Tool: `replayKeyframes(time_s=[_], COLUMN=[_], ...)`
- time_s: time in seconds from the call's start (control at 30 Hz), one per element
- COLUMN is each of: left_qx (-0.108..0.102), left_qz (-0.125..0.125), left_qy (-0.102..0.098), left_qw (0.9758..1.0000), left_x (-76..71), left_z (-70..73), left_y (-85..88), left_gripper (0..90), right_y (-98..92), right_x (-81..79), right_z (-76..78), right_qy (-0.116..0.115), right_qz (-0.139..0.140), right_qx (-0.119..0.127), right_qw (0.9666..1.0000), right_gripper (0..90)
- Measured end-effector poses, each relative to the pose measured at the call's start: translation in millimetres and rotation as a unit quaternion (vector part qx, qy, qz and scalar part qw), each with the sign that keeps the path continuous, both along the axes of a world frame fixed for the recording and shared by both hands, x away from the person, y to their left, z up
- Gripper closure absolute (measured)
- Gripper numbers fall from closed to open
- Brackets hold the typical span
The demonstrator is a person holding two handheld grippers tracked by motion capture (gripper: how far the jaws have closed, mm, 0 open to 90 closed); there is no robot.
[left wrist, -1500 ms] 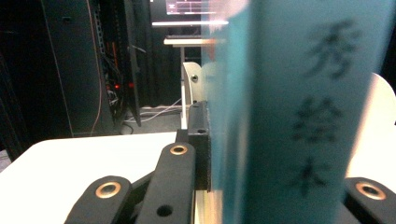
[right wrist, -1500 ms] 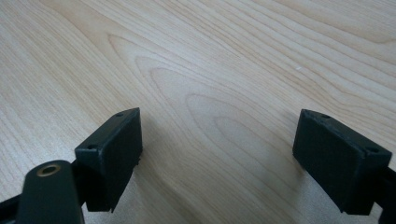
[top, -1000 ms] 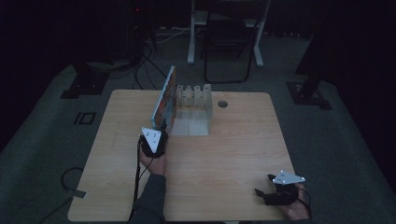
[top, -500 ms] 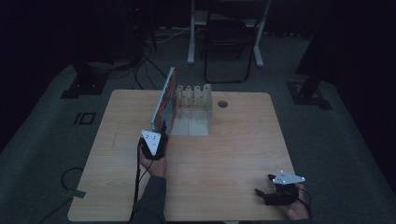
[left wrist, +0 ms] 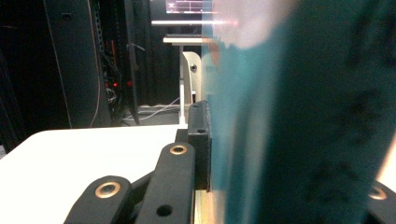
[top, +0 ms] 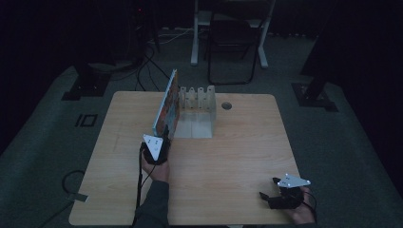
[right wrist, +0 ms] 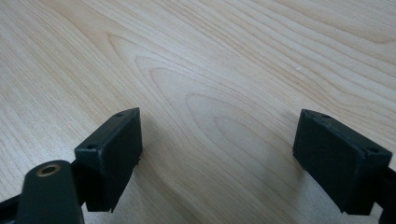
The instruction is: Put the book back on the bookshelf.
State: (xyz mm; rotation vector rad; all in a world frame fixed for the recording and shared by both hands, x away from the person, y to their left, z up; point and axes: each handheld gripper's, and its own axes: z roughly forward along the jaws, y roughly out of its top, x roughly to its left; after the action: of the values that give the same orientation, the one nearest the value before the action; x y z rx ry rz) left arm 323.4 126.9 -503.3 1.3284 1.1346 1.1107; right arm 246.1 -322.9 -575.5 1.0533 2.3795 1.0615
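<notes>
A thin picture book (top: 167, 103) with a teal and orange cover stands upright on its edge at the left side of a white slotted rack (top: 198, 114) on the wooden table (top: 228, 152). My left gripper (top: 163, 134) is shut on the book's near end. In the left gripper view the teal cover (left wrist: 299, 116) sits blurred between the jaws, with the left fingertip (left wrist: 199, 140) pressed flat against it. My right gripper (top: 266, 199) rests low at the table's front right corner. Its jaws (right wrist: 219, 135) stand wide open over bare wood with nothing between them.
A round cable hole (top: 226, 105) lies in the table right of the rack. A chair (top: 233, 42) and desk legs stand on the floor behind the table. A cable (top: 71, 178) trails over the table's front left edge.
</notes>
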Motion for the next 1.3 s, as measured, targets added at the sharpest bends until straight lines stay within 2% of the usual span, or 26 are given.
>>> replayKeyframes(time_s=[0.13, 0.4, 0.53, 0.73, 1.3], left_qx=[-0.005, -0.001, -0.001, 0.004, 0.015], left_qz=[0.000, -0.001, -0.003, -0.001, -0.006], left_qy=[-0.001, -0.002, -0.014, -0.020, -0.020], left_qw=[1.0000, 1.0000, 0.9999, 0.9998, 0.9997], left_x=[-0.1, -0.6, -1.8, -2.7, -3.0], left_z=[-0.5, -1.2, 1.6, 4.0, 0.3], left_y=[0.7, 1.0, 2.6, 5.2, 10.7], left_gripper=[80.8, 80.5, 78.9, 76.8, 75.3], right_y=[0.0, 0.1, 0.1, 0.2, 0.2], right_x=[0.0, 0.0, -0.1, -0.1, -0.2], right_z=[0.0, 0.0, 0.0, 0.0, 0.0], right_qy=[0.000, 0.000, 0.000, 0.000, 0.000], right_qz=[0.000, 0.000, 0.000, 0.000, 0.000], right_qx=[0.000, 0.000, 0.000, 0.000, 0.000], right_qw=[1.0000, 1.0000, 1.0000, 1.0000, 1.0000], right_gripper=[15.3, 15.2, 15.2, 15.1, 15.1])
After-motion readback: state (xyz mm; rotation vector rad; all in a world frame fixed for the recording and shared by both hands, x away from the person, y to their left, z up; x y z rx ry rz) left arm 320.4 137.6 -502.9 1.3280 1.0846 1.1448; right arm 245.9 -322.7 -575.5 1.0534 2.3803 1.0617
